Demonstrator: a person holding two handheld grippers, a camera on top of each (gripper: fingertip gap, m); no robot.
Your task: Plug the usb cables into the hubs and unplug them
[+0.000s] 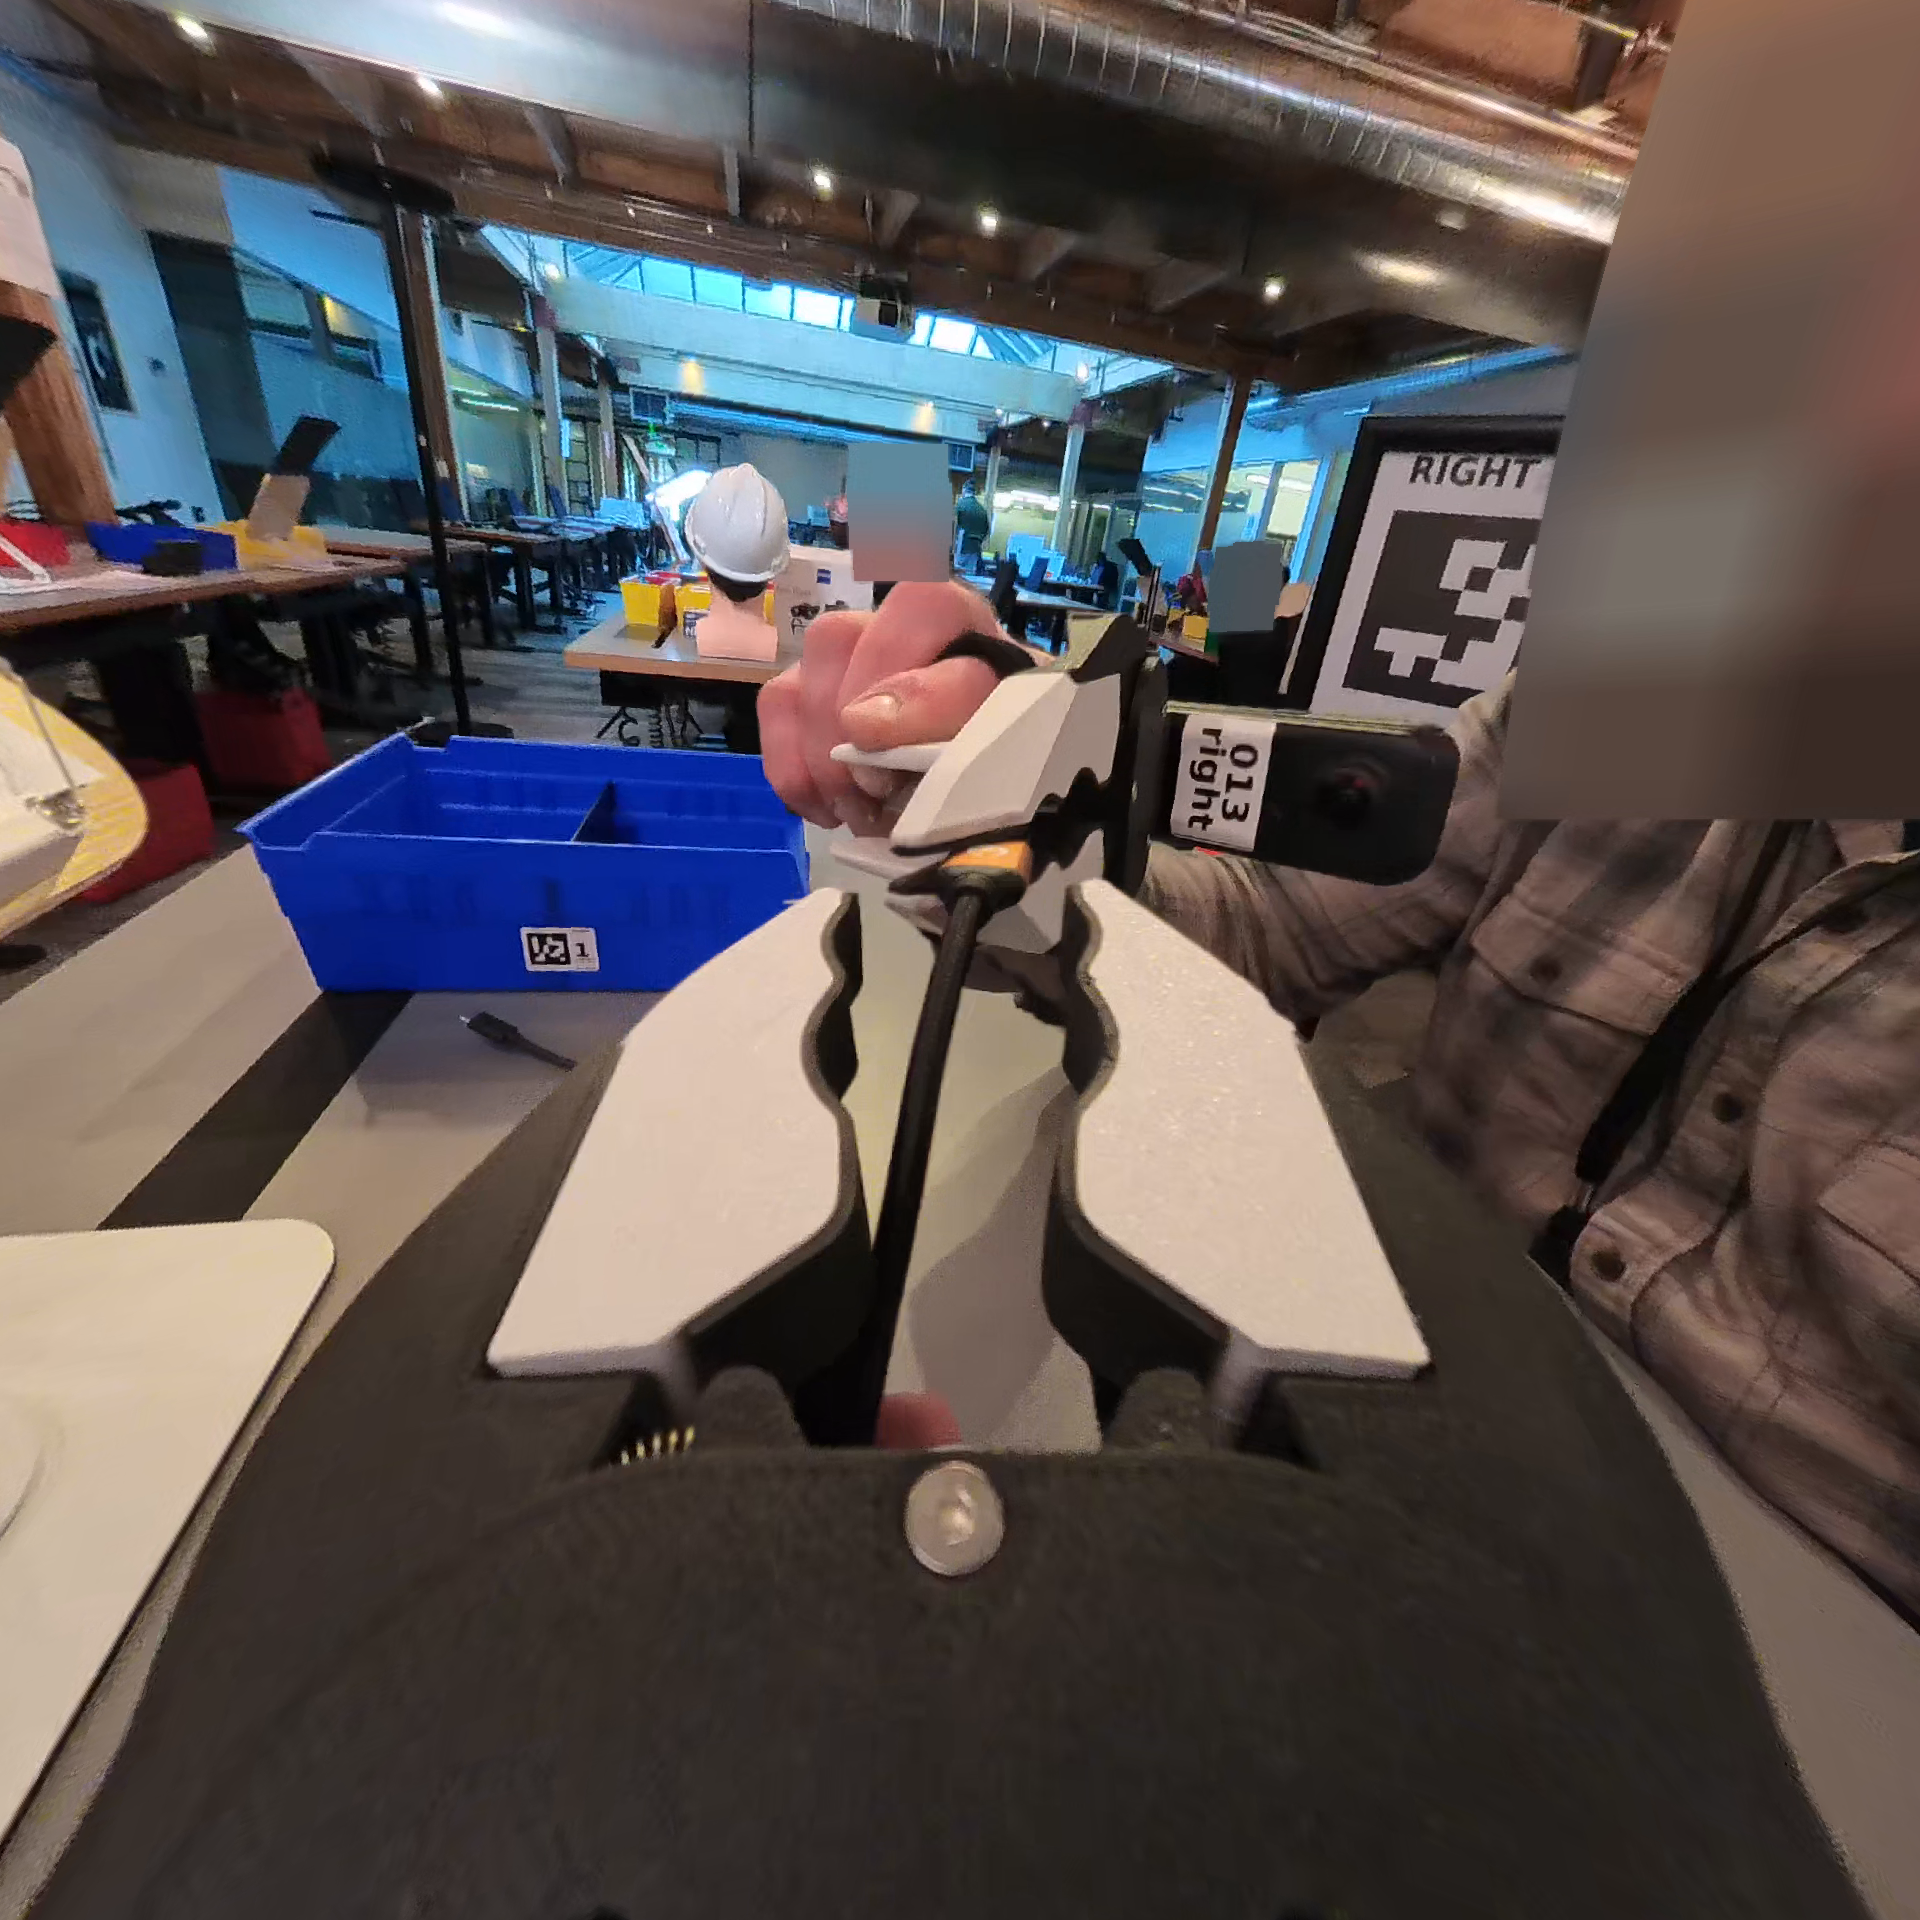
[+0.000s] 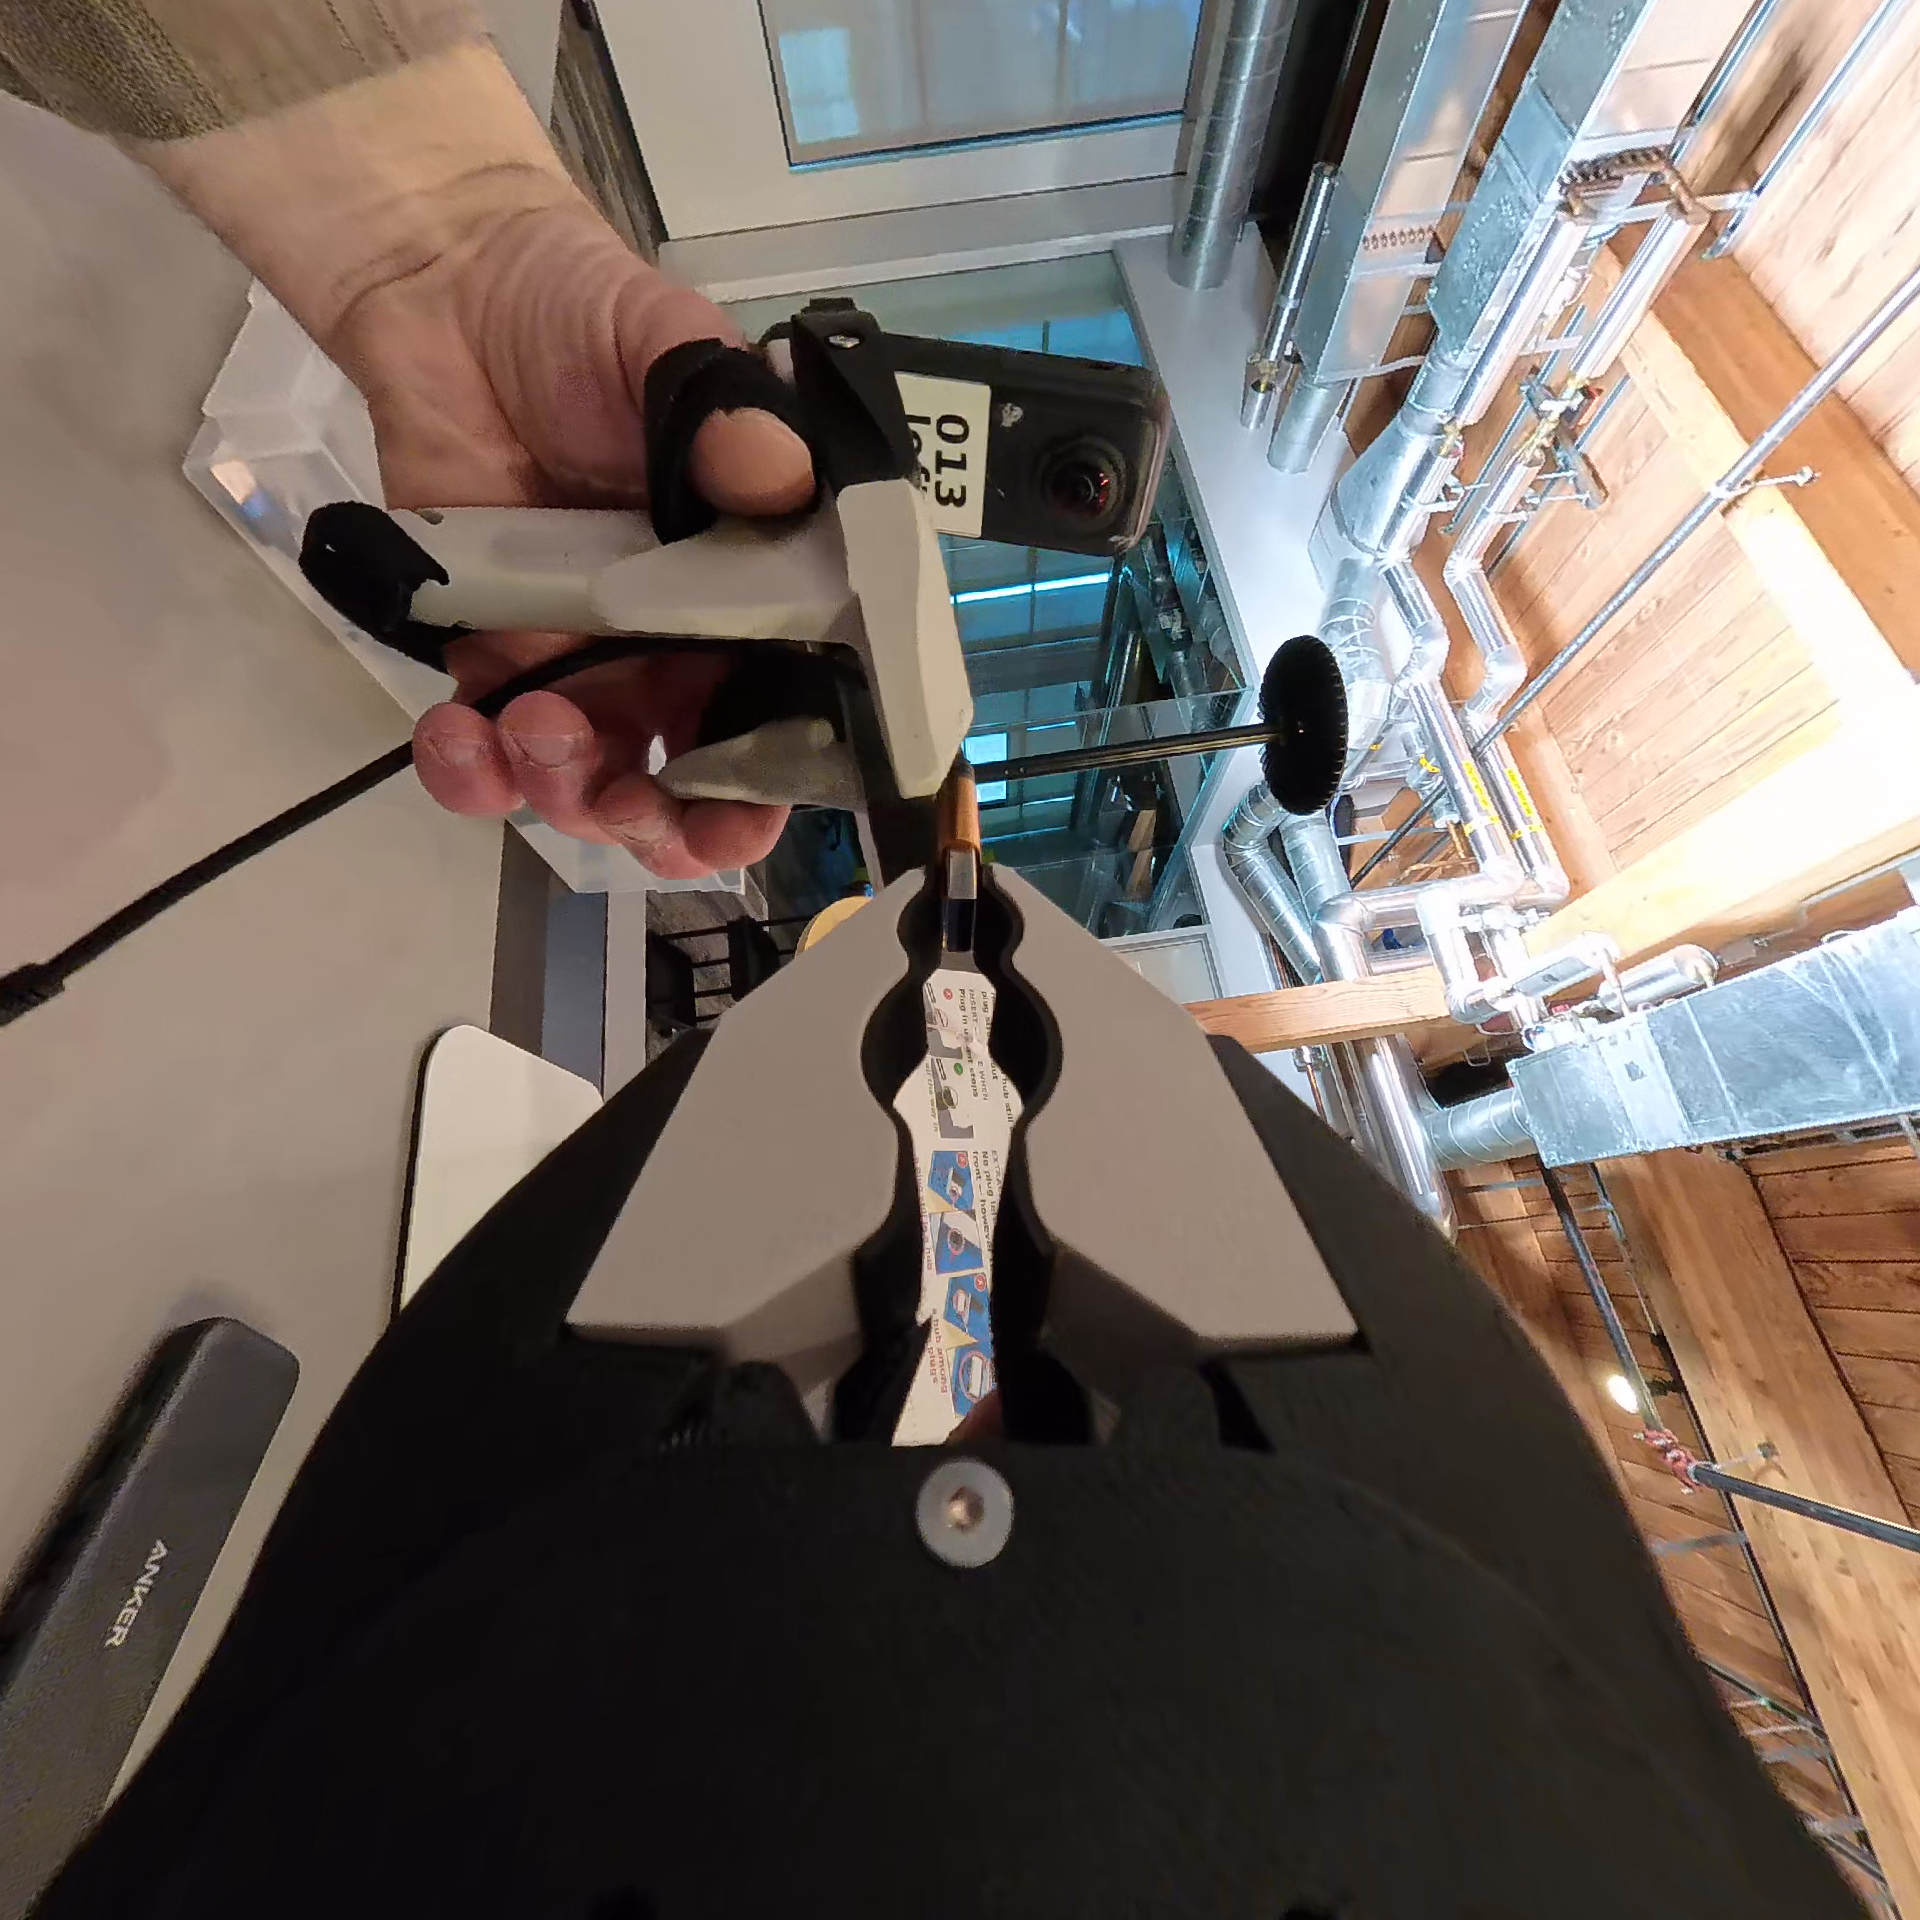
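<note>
In the left wrist view my left gripper (image 1: 961, 904) stands open. A black cable (image 1: 925, 1091) runs between its fingers, and the pads do not press on it. The cable ends in an orange USB plug (image 1: 985, 860). My right gripper (image 1: 940, 868) clamps that plug just ahead of the left fingertips. In the right wrist view my right gripper (image 2: 958, 888) is shut on the plug's metal end (image 2: 961, 899), and the orange housing (image 2: 956, 821) sticks out beyond the tips towards the left gripper (image 2: 914, 748). A dark grey hub (image 2: 135, 1507) lies on the table at the lower left.
A blue divided bin (image 1: 520, 862) stands on the table ahead left, with a loose black cable end (image 1: 514, 1039) in front of it. A white pad (image 1: 135, 1403) lies at the left. A clear plastic box (image 2: 270, 499) sits behind the left hand. A person in a plaid shirt (image 1: 1662, 1091) is at the right. Only a small space, under 4 cm, lies between the two pairs of fingers. Both grippers' tips are roughly 25 cm from the dark grey hub (image 2: 135, 1507).
</note>
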